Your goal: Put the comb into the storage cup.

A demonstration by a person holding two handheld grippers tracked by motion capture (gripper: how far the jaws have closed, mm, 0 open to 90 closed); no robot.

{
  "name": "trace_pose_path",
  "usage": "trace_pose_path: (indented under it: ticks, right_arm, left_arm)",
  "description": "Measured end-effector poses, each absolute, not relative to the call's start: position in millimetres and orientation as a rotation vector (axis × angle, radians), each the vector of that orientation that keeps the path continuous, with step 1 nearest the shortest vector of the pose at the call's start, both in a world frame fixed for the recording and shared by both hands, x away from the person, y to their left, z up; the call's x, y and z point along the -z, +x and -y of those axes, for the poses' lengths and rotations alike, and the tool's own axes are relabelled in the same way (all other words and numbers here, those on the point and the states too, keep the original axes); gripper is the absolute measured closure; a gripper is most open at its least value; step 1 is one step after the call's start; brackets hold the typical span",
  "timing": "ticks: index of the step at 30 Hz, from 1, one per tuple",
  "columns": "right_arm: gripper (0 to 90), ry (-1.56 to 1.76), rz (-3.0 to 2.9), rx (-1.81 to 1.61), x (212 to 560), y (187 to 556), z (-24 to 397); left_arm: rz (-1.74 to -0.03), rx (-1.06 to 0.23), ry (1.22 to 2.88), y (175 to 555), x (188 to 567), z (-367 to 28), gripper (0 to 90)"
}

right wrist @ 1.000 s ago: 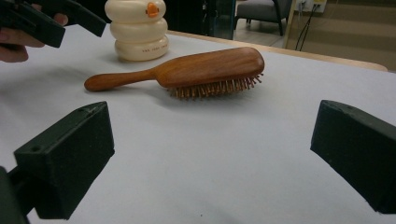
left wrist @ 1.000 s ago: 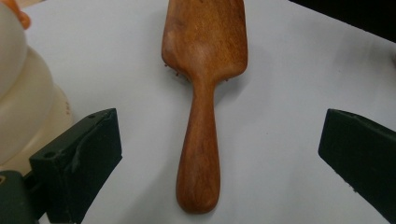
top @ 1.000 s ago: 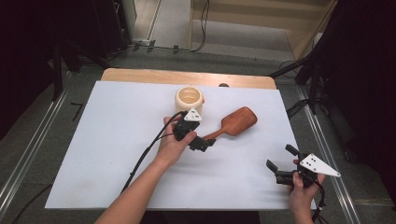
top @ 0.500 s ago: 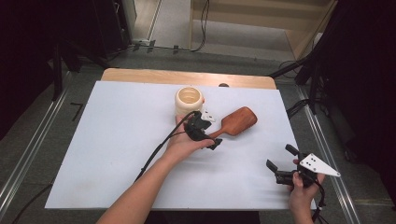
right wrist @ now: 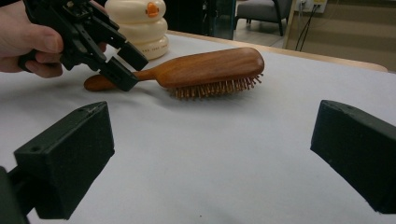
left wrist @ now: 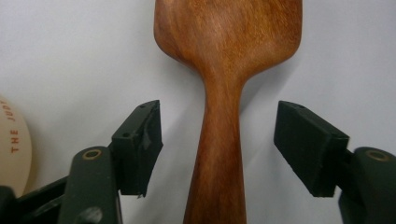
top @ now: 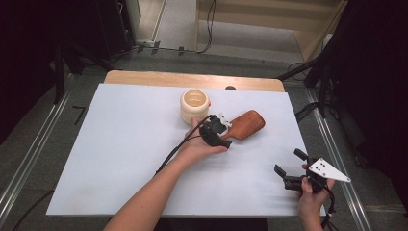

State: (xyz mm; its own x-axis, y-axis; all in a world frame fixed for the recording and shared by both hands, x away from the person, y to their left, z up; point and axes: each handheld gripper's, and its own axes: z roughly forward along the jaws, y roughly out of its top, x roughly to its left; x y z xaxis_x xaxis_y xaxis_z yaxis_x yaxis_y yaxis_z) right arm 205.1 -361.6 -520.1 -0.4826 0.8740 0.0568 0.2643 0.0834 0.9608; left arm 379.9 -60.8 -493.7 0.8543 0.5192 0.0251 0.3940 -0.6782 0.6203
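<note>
A reddish wooden hairbrush (top: 246, 124) lies bristles down on the white table sheet, its handle pointing toward the person. My left gripper (top: 225, 133) is low over that handle. In the left gripper view the handle (left wrist: 219, 154) runs between the two pads with a gap on each side, so nothing is gripped. The jaws have just been closing around it. From the right gripper view, the left gripper (right wrist: 125, 65) straddles the brush (right wrist: 210, 65) at its neck. My right gripper (top: 289, 162) rests near the front right corner, open and empty (right wrist: 210, 158).
A cream ringed cup (top: 195, 105) stands just behind and left of the brush, close to the left hand (top: 195, 147). The white sheet (top: 120, 144) covers the table. A strip of wooden tabletop (top: 192, 79) shows at the far edge. A cable trails from the left gripper.
The left gripper has slid right and slightly down onto the brush handle, and its jaws have narrowed. The right gripper has stayed in place.
</note>
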Motion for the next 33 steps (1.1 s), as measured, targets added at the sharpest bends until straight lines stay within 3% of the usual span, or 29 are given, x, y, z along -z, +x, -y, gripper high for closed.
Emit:
trace_pose_path:
  ticks: [24, 33]
  right_arm:
    - [0.0, 1.123, -1.819, -1.397, 520, 206, 360]
    - [0.0, 1.124, -1.816, -1.396, 520, 206, 360]
  left_arm:
    - [-0.68, -0.256, 2.388, 383, 503, 72, 71.4]
    - [-0.662, -0.25, 2.356, 382, 503, 69, 71.7]
